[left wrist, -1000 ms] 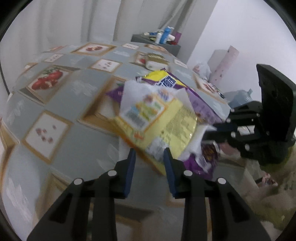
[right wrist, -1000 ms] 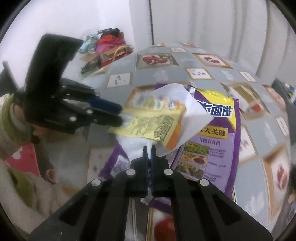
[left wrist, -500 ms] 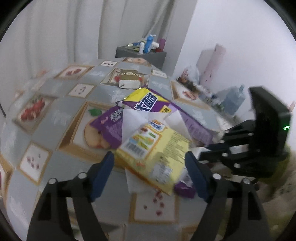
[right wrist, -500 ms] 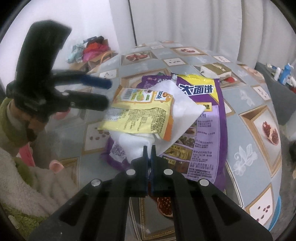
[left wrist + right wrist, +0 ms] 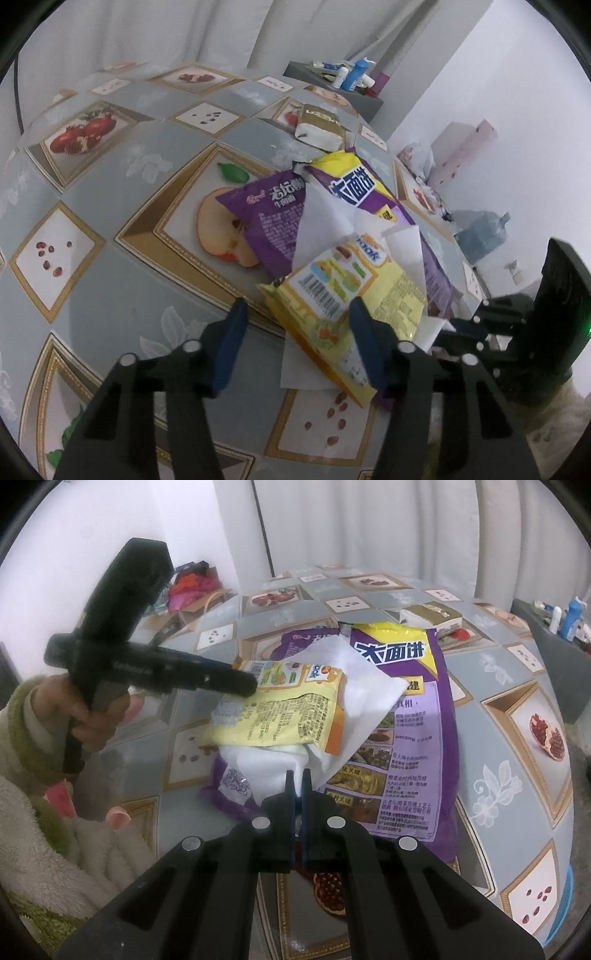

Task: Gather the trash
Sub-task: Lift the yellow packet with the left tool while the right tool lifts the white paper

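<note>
Both tongs sit at the trash pile. On my left gripper (image 5: 295,325) the jaws are closing around the near corner of the yellow wrapper (image 5: 354,295), pads not yet pressing. My right gripper (image 5: 298,780) is pinched tight on the white napkin (image 5: 354,686) under that wrapper. Beneath both lies the purple bag (image 5: 406,716). Judging by this, nothing is collected yet; the pile rests on the tablecloth (image 5: 110,192), and a small box (image 5: 319,127) beyond it waits.
</note>
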The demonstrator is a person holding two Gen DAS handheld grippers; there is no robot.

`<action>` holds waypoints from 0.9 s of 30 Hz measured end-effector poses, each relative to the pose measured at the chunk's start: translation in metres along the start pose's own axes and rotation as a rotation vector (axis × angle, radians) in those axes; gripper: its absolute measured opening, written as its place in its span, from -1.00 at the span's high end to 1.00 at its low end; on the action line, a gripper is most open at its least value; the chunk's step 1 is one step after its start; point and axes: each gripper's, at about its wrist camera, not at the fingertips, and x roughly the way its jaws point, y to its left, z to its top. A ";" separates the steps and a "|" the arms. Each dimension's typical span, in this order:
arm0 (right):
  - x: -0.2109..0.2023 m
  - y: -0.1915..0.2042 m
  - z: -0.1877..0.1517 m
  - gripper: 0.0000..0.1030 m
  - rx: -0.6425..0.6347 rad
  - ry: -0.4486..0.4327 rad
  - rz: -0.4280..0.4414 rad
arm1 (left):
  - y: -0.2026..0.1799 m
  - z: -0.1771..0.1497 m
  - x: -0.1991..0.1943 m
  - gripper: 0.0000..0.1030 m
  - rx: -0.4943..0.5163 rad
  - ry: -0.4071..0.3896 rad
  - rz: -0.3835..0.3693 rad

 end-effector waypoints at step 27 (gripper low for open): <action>0.008 0.003 -0.001 0.98 -0.006 0.017 0.000 | -0.017 0.000 -0.035 0.48 -0.038 -0.084 -0.211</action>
